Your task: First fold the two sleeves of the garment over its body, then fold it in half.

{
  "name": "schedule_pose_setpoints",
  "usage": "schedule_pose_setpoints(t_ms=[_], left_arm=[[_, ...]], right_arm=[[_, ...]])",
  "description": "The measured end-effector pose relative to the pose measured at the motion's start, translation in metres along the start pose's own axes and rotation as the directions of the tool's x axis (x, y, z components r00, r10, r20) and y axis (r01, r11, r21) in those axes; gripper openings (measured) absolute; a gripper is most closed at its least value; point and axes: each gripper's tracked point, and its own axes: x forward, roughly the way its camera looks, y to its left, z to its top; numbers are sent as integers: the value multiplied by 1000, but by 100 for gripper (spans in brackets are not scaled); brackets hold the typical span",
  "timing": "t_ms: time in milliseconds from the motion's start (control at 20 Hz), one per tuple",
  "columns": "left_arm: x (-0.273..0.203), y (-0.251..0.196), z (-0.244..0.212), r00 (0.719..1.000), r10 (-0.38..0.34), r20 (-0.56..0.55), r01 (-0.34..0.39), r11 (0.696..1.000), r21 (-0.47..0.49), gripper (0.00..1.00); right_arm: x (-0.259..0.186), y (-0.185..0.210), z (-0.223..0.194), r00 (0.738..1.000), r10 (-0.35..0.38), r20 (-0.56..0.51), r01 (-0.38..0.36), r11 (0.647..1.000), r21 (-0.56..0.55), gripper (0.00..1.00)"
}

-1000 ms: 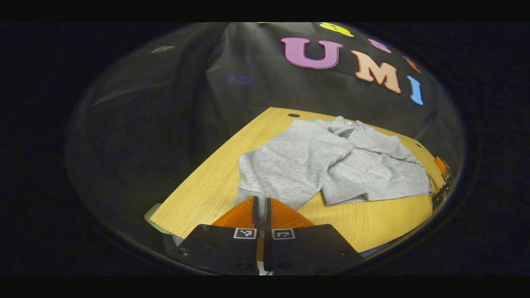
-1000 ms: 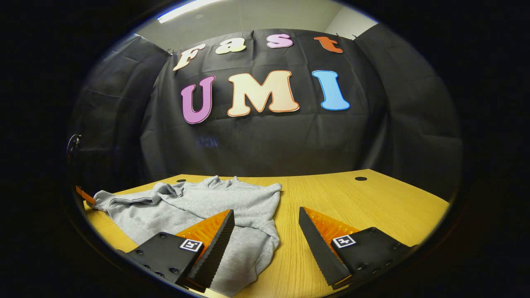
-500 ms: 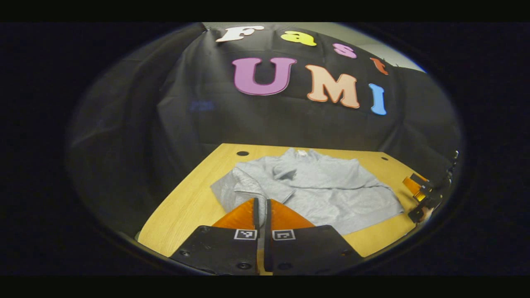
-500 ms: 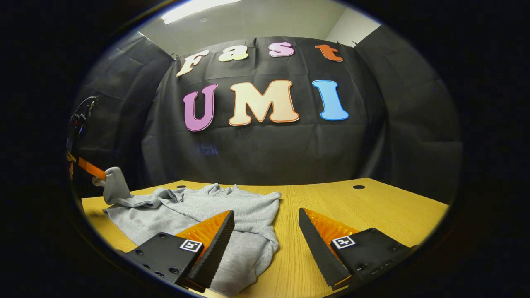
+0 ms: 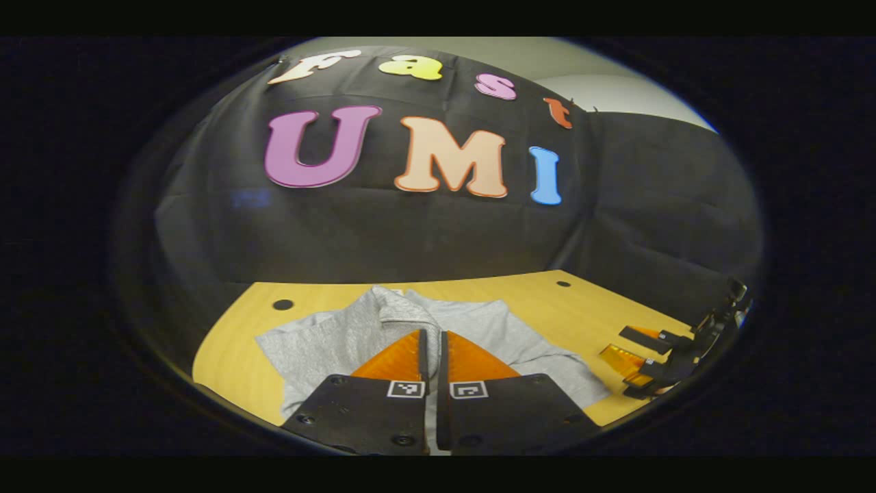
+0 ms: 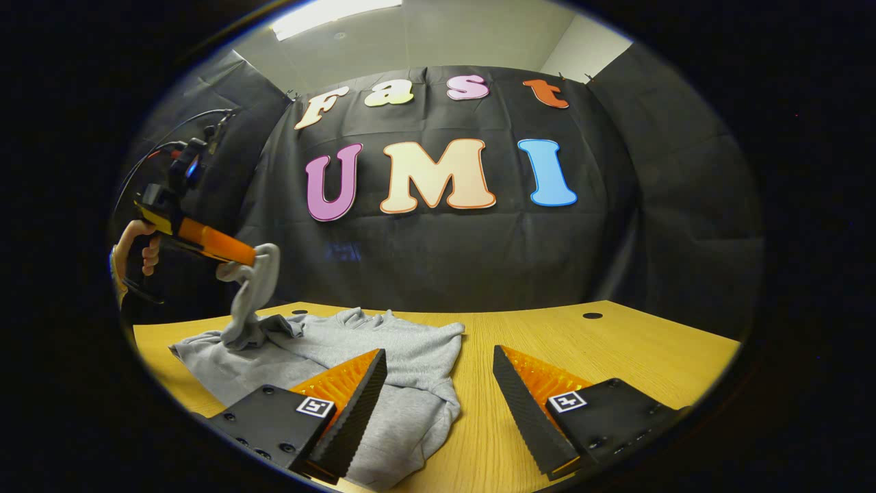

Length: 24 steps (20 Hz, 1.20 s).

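The grey garment (image 6: 356, 356) lay lower left on the surface (image 6: 616, 342). The left hand-held gripper (image 6: 250, 259), clenched on one sleeve (image 6: 250, 301), held it raised; the right hand-held gripper (image 6: 438, 383) gaped, empty. Halving remained.

No readable text, brand or number is showing on the desk (image 6: 616, 342) or on the grey garment (image 6: 383, 342). Small square black-and-white code markers (image 5: 405, 388) are sitting on the gripper bodies in both views, but they are carrying no legible words.
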Motion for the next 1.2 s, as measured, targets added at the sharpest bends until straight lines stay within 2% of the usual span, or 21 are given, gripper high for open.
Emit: schedule_pose_setpoints(t_ms=[250,550,1000,1050,1150,1200], left_arm=[[77,-44,1,996,-84,-25,84,996,-14,0],[146,-83,-34,983,-145,-112,142,989,-29,0],[188,-100,-88,961,-129,-244,130,991,-11,1],[187,-103,-90,959,-143,-244,141,990,-27,5],[183,-101,-82,965,-144,-217,139,990,-37,18],[179,-101,-75,970,-145,-196,142,989,-29,32]], right_arm=[[0,1,2,1000,0,1,0,1000,0,97],[-1,0,0,1000,-1,1,1,1000,0,97],[-1,1,1,1000,4,2,-4,1000,0,97],[-1,1,1,1000,3,2,-3,1000,0,97],[-1,1,1,1000,3,2,-3,1000,0,97],[-1,1,1,1000,3,1,-3,1000,0,97]])
